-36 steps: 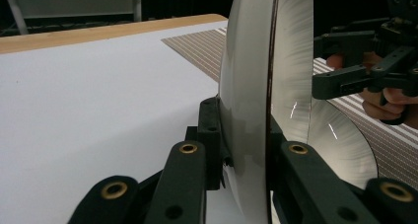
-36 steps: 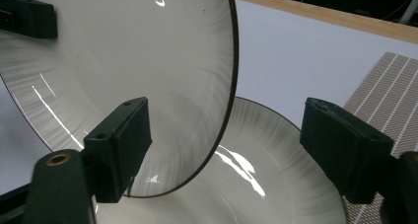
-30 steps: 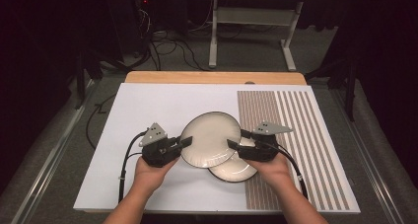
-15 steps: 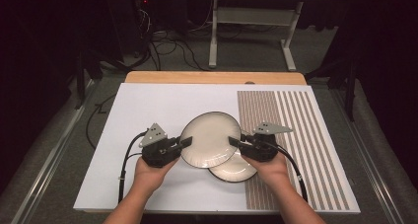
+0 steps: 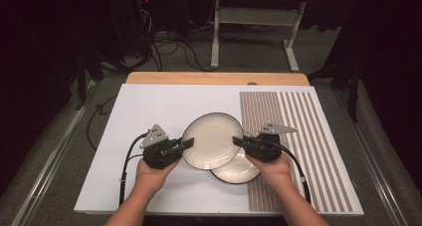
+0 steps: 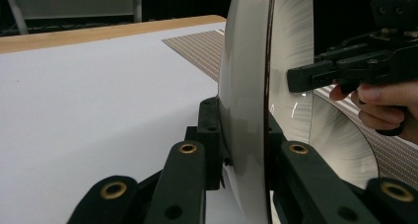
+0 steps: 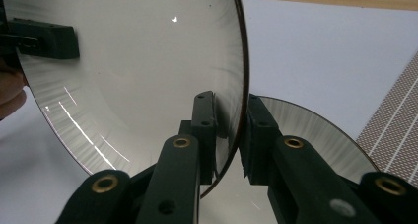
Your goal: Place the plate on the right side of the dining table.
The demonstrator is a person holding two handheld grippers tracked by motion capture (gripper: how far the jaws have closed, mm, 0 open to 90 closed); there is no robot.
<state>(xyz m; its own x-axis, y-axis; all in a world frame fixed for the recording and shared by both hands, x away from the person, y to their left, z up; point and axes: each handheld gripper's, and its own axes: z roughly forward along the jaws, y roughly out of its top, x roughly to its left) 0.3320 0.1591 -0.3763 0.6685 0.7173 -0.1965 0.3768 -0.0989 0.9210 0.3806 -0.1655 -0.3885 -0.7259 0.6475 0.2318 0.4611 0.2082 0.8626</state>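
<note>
Left hand-held gripper (image 5: 188, 144) and right hand-held gripper (image 5: 239, 141) each pinch the upper plate's (image 5: 211, 139) rim; glazed, stiff, probably slippery and breakable.

A white board (image 5: 149, 111) covers most of the table, with a patch of brown and white stripes (image 5: 298, 146) on its right part; a strip of pale wood (image 5: 214, 78) shows along the far edge; the floor (image 5: 259, 52) beyond is grey carpet, dim away from the table; black cables (image 5: 169, 49) lie tangled on it at the back left; a white metal frame (image 5: 249, 32) with two legs stands behind the table; metal rails (image 5: 45, 171) run along the floor on either side; the far room is dark, and a small red light (image 5: 146, 1) glows at the top left.
</note>
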